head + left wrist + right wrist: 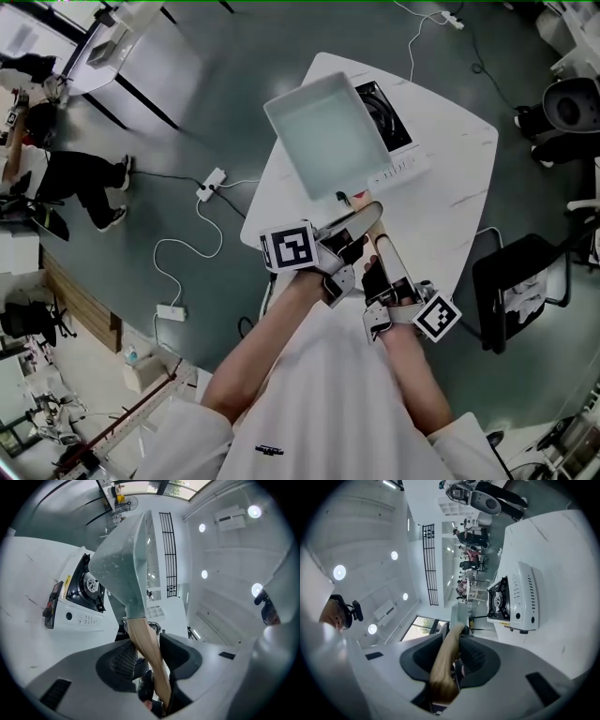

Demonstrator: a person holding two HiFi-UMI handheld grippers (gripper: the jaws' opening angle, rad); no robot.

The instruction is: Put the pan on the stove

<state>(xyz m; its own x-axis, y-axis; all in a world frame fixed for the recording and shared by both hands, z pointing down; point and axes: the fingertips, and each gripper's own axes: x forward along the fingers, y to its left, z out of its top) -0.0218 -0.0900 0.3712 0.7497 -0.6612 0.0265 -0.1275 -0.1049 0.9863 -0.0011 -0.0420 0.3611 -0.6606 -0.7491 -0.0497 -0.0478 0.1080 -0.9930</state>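
the pan (pixel 326 133) is up in the air, its wooden handle (pixel 362 218) clamped by both your tongs: left gripper (pixel 149 654) and right gripper (pixel 451 654) each pinch it. from your head view the pan covers the left part of the stove (pixel 401 167), and its far-left corner juts past the edge of the table (pixel 461 192) over the floor. there's bare tabletop right of the stove and on your near side.

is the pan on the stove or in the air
In the air: left tongs and right tongs clamp its handle, and the right gripper view shows a gap between pan and stove.
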